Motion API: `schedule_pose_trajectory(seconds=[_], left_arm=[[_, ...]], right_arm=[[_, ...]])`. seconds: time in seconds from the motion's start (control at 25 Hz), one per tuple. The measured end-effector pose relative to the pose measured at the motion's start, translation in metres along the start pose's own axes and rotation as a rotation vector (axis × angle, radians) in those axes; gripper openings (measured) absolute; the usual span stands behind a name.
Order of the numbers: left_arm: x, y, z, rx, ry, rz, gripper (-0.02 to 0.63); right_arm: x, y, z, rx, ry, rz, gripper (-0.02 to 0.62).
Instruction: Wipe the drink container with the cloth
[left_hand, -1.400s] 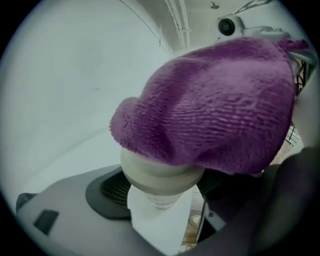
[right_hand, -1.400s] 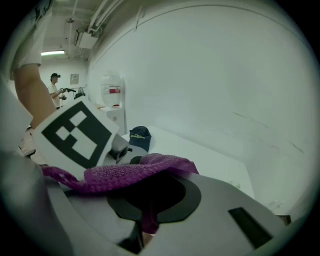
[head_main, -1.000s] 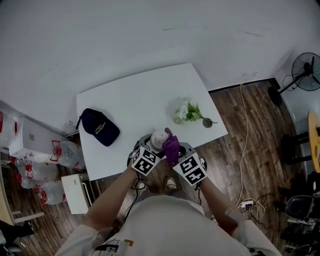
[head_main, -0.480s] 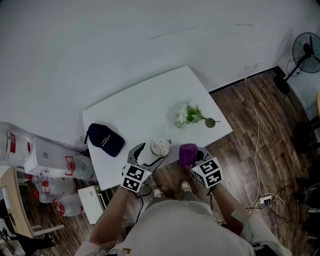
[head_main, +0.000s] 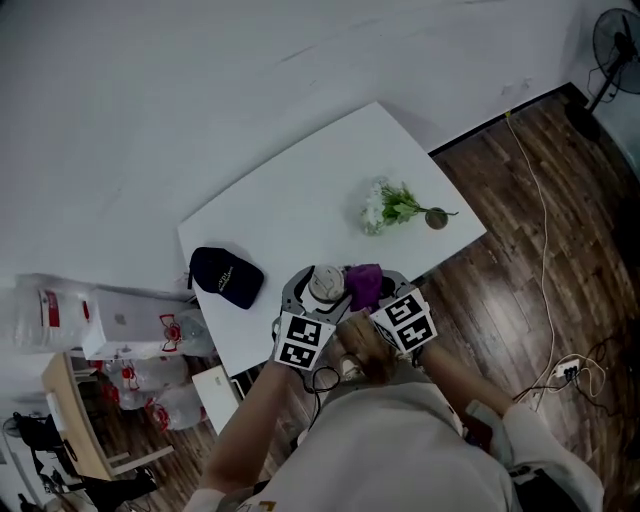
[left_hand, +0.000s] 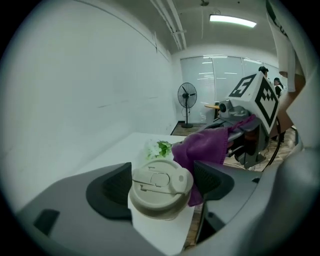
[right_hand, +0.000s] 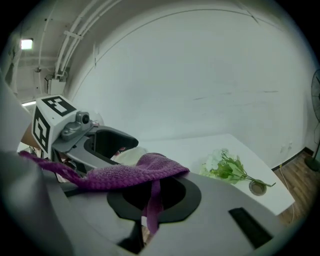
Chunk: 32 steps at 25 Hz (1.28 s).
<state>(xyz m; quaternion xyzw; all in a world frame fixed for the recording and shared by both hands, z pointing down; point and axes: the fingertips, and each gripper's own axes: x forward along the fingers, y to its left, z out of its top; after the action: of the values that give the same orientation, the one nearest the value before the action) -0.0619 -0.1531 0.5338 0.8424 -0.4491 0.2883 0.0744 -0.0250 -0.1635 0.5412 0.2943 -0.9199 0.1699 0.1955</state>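
The drink container (head_main: 323, 285) is a pale cup with a beige lid (left_hand: 161, 182). It stands at the near edge of the white table (head_main: 300, 190). My left gripper (head_main: 318, 292) is shut on the cup, one jaw on each side of it (left_hand: 162, 185). A purple cloth (head_main: 363, 284) is pressed against the cup's right side. My right gripper (head_main: 370, 292) is shut on that cloth. In the right gripper view the cloth (right_hand: 132, 172) drapes over the jaws and a strip hangs down; the cup behind it is mostly hidden.
A dark cap (head_main: 226, 276) lies at the table's left end. A bunch of white flowers with green leaves (head_main: 395, 207) lies at the right. Bags and boxes (head_main: 60, 310) sit on the floor to the left. A standing fan (left_hand: 186, 95) is beyond the table.
Half a second ago the right gripper held the cloth apart from the cup, to its right. Now the cloth is back against the cup, and the left jaws are closer round it.
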Motion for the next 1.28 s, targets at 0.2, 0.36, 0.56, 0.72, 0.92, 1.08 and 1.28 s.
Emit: schedule_pose_trajectory(seconds=[0.2,0.36,0.56,0.72,0.92,1.08,1.28], left_arm=[[0.004,-0.001,-0.008,0.04,-0.005,0.061,0.376],[0.003,0.0,0.001,0.055,-0.028,0.065,0.37],[0.002,0.0,0.0,0.051,-0.03,0.073,0.365],[0.003,0.002,0.0,0.043,-0.032,0.078,0.365],[0.004,0.002,-0.002,0.029,-0.028,0.089,0.365],[0.003,0.002,-0.001,0.008,-0.031,0.097,0.365],[0.001,0.006,-0.001,-0.046,-0.071,0.113,0.365]], right_arm=[[0.019,-0.004,-0.016,0.008,0.049,-0.001,0.04],[0.043,-0.007,-0.033,0.049,0.09,0.014,0.038],[0.074,-0.022,-0.068,0.121,0.154,0.011,0.038],[0.086,-0.022,-0.095,0.094,0.245,0.036,0.038],[0.082,-0.012,-0.114,-0.032,0.316,0.106,0.038],[0.063,0.015,-0.107,-0.116,0.352,0.208,0.039],[0.03,0.027,-0.053,-0.115,0.221,0.238,0.04]])
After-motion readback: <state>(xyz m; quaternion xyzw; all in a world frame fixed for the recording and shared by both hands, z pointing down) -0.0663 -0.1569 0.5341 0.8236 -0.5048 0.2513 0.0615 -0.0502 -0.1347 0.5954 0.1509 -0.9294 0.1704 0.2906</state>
